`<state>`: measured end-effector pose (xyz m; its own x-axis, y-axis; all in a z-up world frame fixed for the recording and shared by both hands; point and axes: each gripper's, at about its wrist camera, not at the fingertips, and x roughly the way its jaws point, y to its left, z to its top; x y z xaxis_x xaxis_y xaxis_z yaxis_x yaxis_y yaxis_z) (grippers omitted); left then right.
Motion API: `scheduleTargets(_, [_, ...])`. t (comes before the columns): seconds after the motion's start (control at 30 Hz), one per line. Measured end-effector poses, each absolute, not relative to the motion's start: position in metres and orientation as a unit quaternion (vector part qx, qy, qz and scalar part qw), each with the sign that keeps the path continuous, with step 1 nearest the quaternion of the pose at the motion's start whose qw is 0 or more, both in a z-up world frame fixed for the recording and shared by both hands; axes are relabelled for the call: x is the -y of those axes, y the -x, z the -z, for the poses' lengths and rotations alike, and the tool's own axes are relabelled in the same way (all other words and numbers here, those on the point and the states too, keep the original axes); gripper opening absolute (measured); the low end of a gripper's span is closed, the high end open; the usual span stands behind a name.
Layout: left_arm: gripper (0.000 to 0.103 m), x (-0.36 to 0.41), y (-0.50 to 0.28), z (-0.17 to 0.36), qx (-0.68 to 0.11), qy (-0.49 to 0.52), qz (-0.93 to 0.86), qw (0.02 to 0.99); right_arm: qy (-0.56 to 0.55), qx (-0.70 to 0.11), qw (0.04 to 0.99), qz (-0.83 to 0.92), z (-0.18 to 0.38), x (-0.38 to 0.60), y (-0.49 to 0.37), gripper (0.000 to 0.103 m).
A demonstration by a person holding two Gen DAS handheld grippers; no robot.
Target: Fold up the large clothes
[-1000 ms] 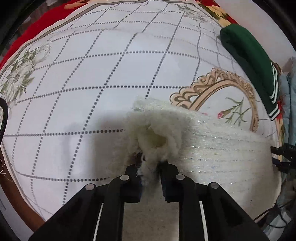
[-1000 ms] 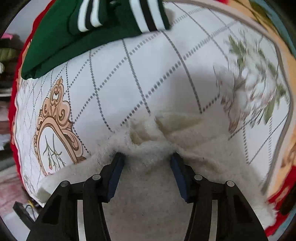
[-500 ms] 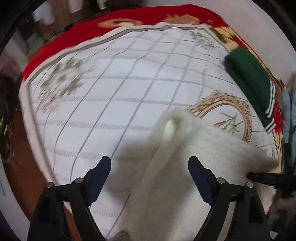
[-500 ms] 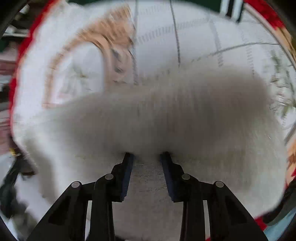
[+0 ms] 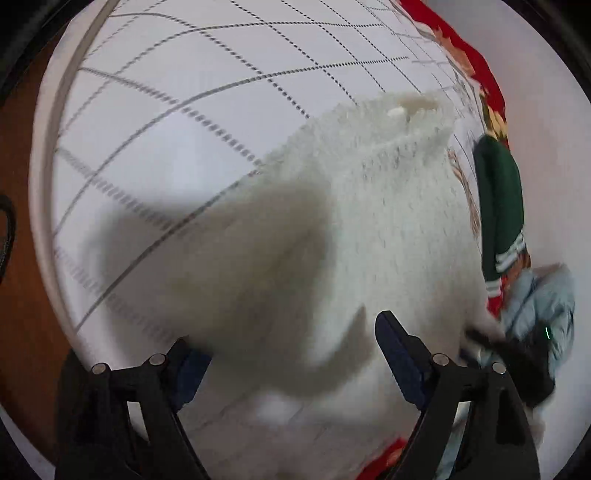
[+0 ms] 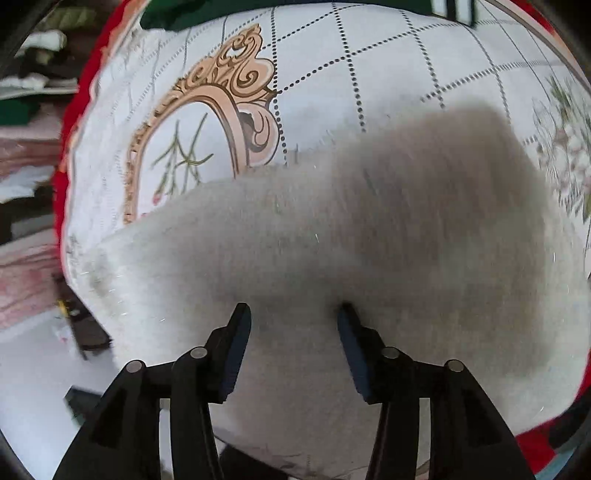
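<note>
In the left wrist view, the left gripper (image 5: 291, 350) stood wide, pointing steeply down, with nothing pinched between its two fingers. The fuzzy white garment (image 5: 376, 221) lay flat on the quilted bedspread (image 5: 192, 85), spreading from beneath the fingers up and away toward the far right. Its grey-shadowed near part sat in the gap between the fingers, while neither pad pressed on it. One dark green garment (image 5: 498, 199) with white stripes lay folded along the right edge, just beyond the white one. One pale blue garment (image 5: 543, 299) was bunched beside it at the lower right. The right gripper (image 5: 517, 350) showed there only as a blurred dark shape at the white garment's right edge.

In the right wrist view, the right gripper (image 6: 295, 332) had its jaws opening, moderately apart. The white garment (image 6: 332, 229) lay directly under and ahead of the fingers, filling the lower half of the frame; the pads stood over its surface without clamping a fold. One ornate tan frame motif (image 6: 221, 107) showed on the bedspread (image 6: 406, 48) beyond the garment's far edge. A strip of the green garment (image 6: 177, 16) ran along the top.
</note>
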<state>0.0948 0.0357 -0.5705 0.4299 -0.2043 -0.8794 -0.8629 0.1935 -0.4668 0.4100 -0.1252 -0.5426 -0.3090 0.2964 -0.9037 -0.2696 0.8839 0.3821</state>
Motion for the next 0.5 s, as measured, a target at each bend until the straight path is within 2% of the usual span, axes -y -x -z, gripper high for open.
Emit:
scheduleTargets(0.1, [0.080, -0.046, -0.102, 0.576, -0.428, 0.579, -0.330, 0.610, -0.028, -0.772, 0.586, -0.242, 0.534, 0.139, -0.403, 0.052])
scheduleTargets(0.13, [0.061, -0.047, -0.103, 0.574, -0.426, 0.569, -0.345, 0.612, -0.033, -0.773, 0.586, -0.241, 0.531, 0.145, -0.402, 0.052])
scheduleTargets(0.17, [0.024, -0.049, -0.107, 0.566, -0.425, 0.545, -0.362, 0.625, -0.036, -0.773, 0.586, -0.240, 0.527, 0.150, -0.403, 0.052])
scheduleTargets(0.37, [0.020, -0.077, -0.102, 0.518, -0.392, 0.500, -0.360, 0.683, -0.015, -0.765, 0.591, -0.256, 0.508, 0.142, -0.382, 0.052])
scheduleTargets(0.47, [0.020, -0.090, -0.086, 0.511, -0.388, 0.487, -0.366, 0.692, 0.013, -0.765, 0.583, -0.273, 0.523, 0.113, -0.370, 0.051])
scheduleTargets(0.5, [0.020, -0.095, -0.080, 0.513, -0.388, 0.487, -0.359, 0.695, 0.031, -0.768, 0.578, -0.273, 0.536, 0.101, -0.365, 0.047])
